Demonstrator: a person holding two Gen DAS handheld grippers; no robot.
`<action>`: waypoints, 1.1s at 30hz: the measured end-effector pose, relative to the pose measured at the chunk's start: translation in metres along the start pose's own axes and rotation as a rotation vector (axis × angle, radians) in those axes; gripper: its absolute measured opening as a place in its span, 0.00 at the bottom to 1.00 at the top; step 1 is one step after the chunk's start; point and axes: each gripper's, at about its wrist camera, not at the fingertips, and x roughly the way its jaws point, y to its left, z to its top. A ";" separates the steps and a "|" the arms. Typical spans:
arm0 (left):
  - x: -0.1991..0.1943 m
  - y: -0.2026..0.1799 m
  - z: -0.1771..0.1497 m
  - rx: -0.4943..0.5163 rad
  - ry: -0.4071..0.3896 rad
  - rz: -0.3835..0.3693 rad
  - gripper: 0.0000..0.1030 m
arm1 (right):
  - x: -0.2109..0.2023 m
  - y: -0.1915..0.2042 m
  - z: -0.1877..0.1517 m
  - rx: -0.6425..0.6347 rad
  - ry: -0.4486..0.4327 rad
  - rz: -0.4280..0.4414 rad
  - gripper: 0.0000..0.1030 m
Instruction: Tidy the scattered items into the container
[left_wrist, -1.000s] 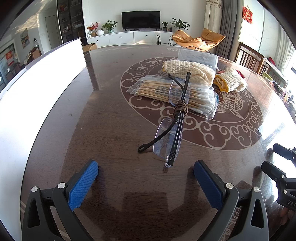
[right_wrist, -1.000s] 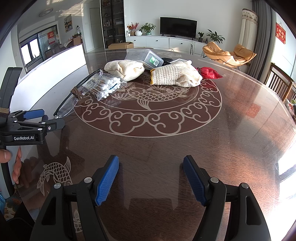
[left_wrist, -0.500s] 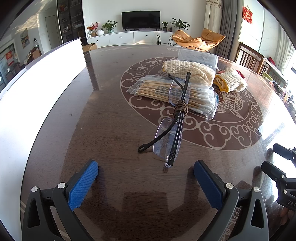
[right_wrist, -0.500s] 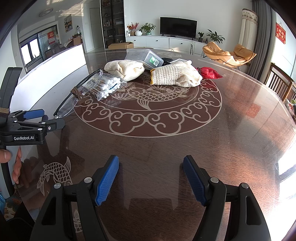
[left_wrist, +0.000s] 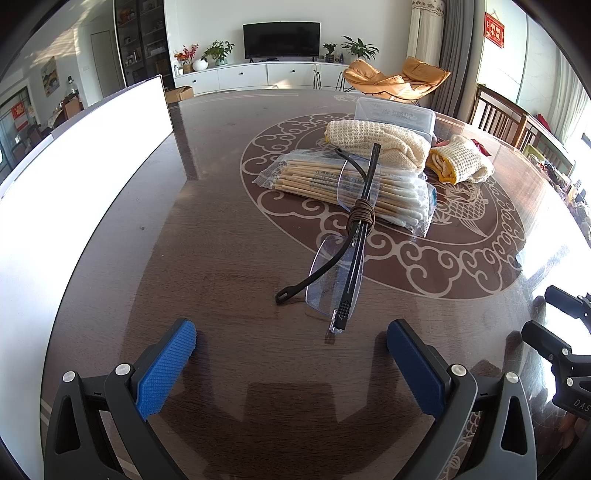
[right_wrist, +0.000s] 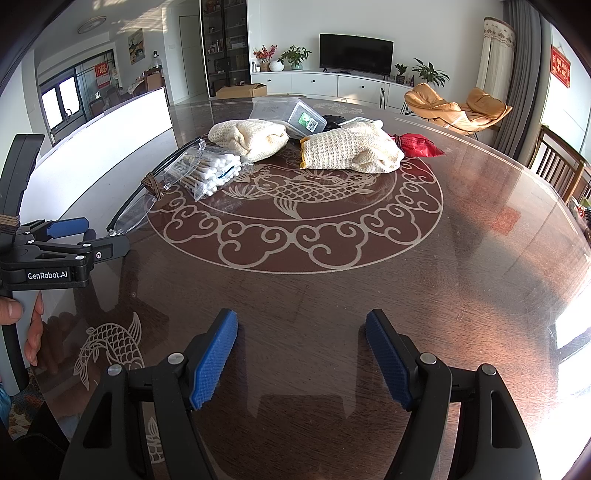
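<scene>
Hovering low over the dark wooden table (left_wrist: 155, 236), the left gripper (left_wrist: 291, 349) has its blue pads (left_wrist: 166, 369) spread wide with nothing between them. Just beyond them, at the centre of the left wrist view, lie clear safety glasses (left_wrist: 340, 269) with black arms, a brown cord wound round the bridge; their far lens rests on a bag of cotton swabs (left_wrist: 354, 184) with small printing I can't read. Behind the bag sit a cream knitted glove (left_wrist: 373, 142) and, to its right, a second glove (left_wrist: 461, 162) with a yellow cuff. A clear plastic container (left_wrist: 395, 114) stands at the upper centre, faint illegible print on its lid.

The right gripper (right_wrist: 301, 354) likewise stands open and empty, at the bottom of its own view over bare tabletop. From there, "GenRobot.AI" reads in white on the left gripper's body at the left edge, with fingers (right_wrist: 33, 332) wrapped below it. Further up, the container shows a green label with a square code on its side, and a red packet (right_wrist: 417, 144) lies right of the gloves. A red hanging with gold characters (right_wrist: 559, 70) marks the upper right wall.
</scene>
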 end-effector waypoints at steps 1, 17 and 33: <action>0.000 0.000 0.000 0.000 0.000 0.000 1.00 | 0.000 0.000 0.000 0.000 0.000 0.000 0.71; 0.000 0.000 0.000 0.000 0.000 0.000 1.00 | 0.000 0.000 0.000 0.000 0.000 0.000 0.71; -0.020 0.015 -0.023 0.017 0.035 -0.012 1.00 | 0.000 0.000 0.000 0.000 0.001 0.000 0.71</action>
